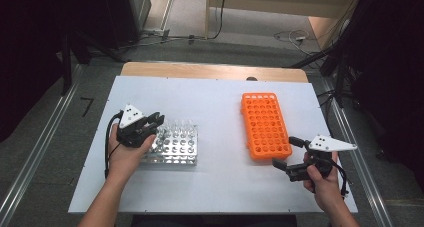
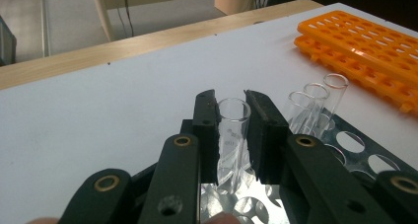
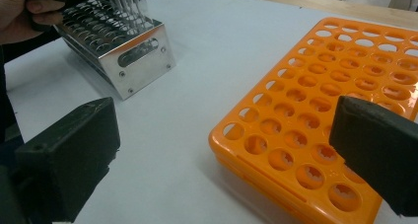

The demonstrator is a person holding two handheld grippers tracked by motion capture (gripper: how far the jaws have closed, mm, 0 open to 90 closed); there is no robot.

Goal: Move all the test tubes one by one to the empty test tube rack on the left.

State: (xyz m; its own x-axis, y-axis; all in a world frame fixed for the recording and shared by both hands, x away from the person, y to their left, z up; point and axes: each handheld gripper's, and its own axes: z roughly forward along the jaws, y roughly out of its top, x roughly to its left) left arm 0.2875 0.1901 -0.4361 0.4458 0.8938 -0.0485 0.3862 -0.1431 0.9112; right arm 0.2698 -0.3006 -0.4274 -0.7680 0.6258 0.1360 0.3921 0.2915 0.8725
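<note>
Held item: one clear glass test tube (image 2: 231, 135), clamped between the pads of my left gripper (image 2: 231, 110) while it stands in the near-left corner of the metal rack (image 1: 175, 144) — three more tubes (image 2: 315, 103) stand just beside it. My right gripper (image 1: 290, 154), jaws wide apart and empty, waits beside the near end of the orange rack (image 1: 265, 124). Risk, as I judge it — a tilted lift could jam the tube against its hole, drag the rack, or crack the glass.
</note>
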